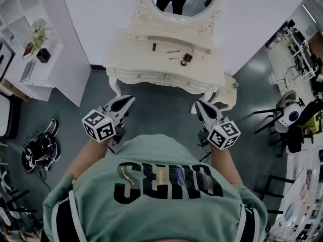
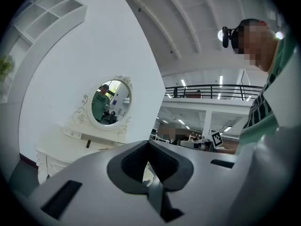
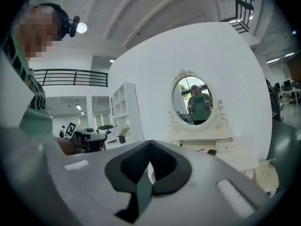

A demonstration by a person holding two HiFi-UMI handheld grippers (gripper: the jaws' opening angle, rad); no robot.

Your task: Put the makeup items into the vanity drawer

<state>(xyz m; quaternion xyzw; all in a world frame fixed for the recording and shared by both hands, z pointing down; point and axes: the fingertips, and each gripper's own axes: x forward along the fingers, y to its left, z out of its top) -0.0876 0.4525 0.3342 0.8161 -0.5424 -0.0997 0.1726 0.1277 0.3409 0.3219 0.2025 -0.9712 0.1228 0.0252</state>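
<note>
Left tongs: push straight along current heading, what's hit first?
Probably the vanity's drawer front: the shut left tongs aim at it with only floor between. Height is unclear, so they could pass below.

Cream carved vanity (image 1: 132, 59) stands against wall. Front drawers (image 1: 139, 76) shut. On top:
- dark lipstick-like tube (image 1: 154, 46), upright, left
- thin pinkish pencil (image 1: 173, 51), flat, centre
- dark round compact (image 1: 187, 57), right
- small dark round item (image 1: 184, 63), just beside compact
</note>
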